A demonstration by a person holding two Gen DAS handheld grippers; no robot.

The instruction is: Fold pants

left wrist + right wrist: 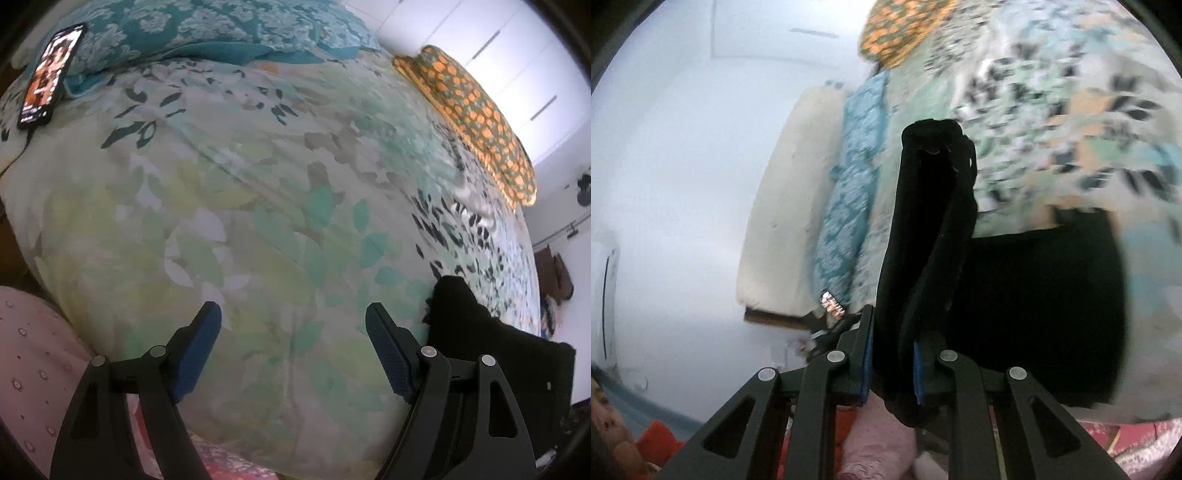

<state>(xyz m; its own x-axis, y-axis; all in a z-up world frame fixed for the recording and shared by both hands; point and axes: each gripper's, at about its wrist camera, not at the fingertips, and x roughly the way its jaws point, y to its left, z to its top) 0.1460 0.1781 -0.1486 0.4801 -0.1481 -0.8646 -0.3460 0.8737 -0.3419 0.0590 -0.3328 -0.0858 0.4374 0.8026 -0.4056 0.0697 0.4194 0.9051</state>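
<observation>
Left tongs (293, 325): I've got these spread wide with nothing between them, hanging over bare bedspread. I judge they sit free so they can catch or flatten cloth as soon as the fold comes across.

Right tongs (893, 354): closed tight on a bunched strip of the black pants (931, 229). The cloth rises from the blue pads (866, 369) and drapes forward along the fingers, so I'm lifting one end clear of the bed.

Pants, location: part is up in my right grip. The rest lies flat on the bed (240, 221) as a dark slab just right of the lifted strip. In the left view a black corner shows at the lower right, just beside the right-hand finger.

Why held this way: gripping the end high lets the loose length hang straight, which I reckon makes it easier to lay over the flat part.

Step in hand: a fold in mid-carry, by my reading. The right view is smeared with motion blur.

Surroundings: a phone (50, 74) with its screen lit rests near the teal pillow (207, 29), well apart from the pants. An orange-spotted pillow (472, 114) lies at the far edge.

Risk: the bunched cloth could land twisted.
</observation>
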